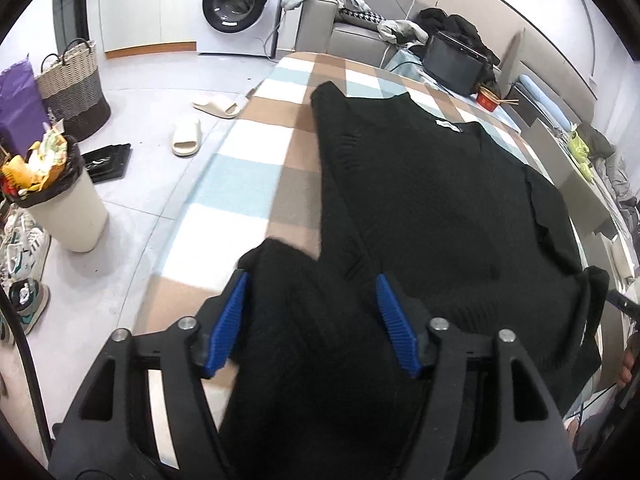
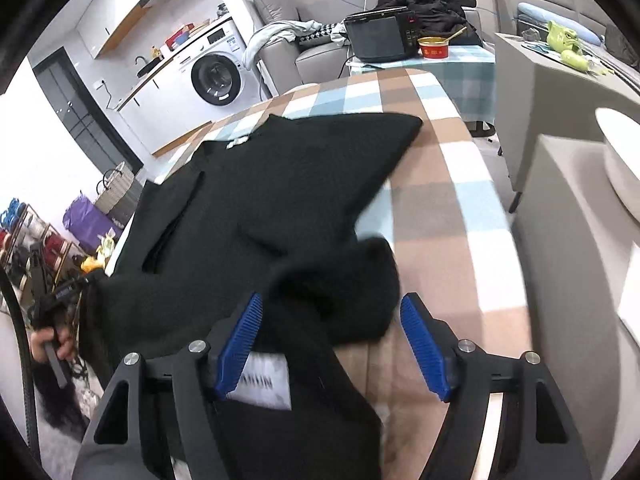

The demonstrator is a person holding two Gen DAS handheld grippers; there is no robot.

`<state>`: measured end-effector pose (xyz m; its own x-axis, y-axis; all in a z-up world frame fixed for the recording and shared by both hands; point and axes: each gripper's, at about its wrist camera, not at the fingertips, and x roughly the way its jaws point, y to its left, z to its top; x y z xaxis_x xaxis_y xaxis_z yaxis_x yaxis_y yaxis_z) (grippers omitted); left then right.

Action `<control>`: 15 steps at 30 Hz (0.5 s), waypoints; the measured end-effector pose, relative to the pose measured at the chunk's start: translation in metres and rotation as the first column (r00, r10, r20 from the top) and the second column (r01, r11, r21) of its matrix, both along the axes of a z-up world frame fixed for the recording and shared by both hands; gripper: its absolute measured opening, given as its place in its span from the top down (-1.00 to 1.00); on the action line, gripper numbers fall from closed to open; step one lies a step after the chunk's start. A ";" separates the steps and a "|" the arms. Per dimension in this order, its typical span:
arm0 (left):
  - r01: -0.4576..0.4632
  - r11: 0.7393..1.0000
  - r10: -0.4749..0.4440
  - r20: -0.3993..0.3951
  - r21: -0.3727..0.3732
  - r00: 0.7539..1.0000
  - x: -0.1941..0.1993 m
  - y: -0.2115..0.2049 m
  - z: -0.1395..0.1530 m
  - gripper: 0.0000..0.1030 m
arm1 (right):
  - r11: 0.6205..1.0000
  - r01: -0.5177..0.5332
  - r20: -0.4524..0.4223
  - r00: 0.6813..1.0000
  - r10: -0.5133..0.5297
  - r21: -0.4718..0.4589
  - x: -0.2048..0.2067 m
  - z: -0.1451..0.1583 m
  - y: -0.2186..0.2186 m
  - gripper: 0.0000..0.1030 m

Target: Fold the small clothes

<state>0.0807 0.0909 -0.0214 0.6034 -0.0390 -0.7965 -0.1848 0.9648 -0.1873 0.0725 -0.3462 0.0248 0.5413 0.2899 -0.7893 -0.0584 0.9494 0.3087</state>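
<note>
A black knitted sweater [image 1: 432, 184] lies spread on a table covered with a checked cloth [image 1: 248, 152]. In the left wrist view my left gripper [image 1: 312, 300] is open, its blue pads [image 1: 230, 320] wide apart on either side of the sweater's near corner. In the right wrist view the sweater [image 2: 260, 184] lies flat with a bunched fold near my right gripper [image 2: 332, 320], which is open over its near edge; a white label [image 2: 264, 380] shows by the left pad [image 2: 240, 344]. Neither gripper visibly pinches the fabric.
A full bin [image 1: 64, 208], slippers [image 1: 186, 136], a basket [image 1: 74, 88] and shoes [image 1: 24, 248] are on the floor left of the table. A washing machine [image 1: 236, 4], a sofa with clothes, a black monitor [image 2: 378, 38] and a red bowl [image 2: 434, 48] are beyond the table's far end.
</note>
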 end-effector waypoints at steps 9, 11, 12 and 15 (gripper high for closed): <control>-0.076 0.997 0.077 -0.020 0.019 0.997 -0.073 0.032 0.010 -0.24 | 0.994 -0.109 -0.104 0.989 0.106 -0.024 -0.038 -0.032 0.013 -0.42; -0.087 0.996 0.087 -0.014 0.018 0.996 -0.082 0.038 0.010 -0.25 | 0.991 -0.129 -0.107 0.986 0.124 -0.041 -0.040 -0.038 0.018 -0.39; -0.086 0.996 0.087 -0.021 0.027 0.996 -0.084 0.041 0.012 -0.25 | 0.989 -0.142 -0.103 0.985 0.137 -0.042 -0.040 -0.040 0.022 -0.34; -0.084 0.996 0.085 -0.020 0.030 0.996 -0.091 0.046 0.016 -0.25 | 0.985 -0.168 -0.084 0.983 0.164 -0.044 -0.043 -0.041 0.027 -0.31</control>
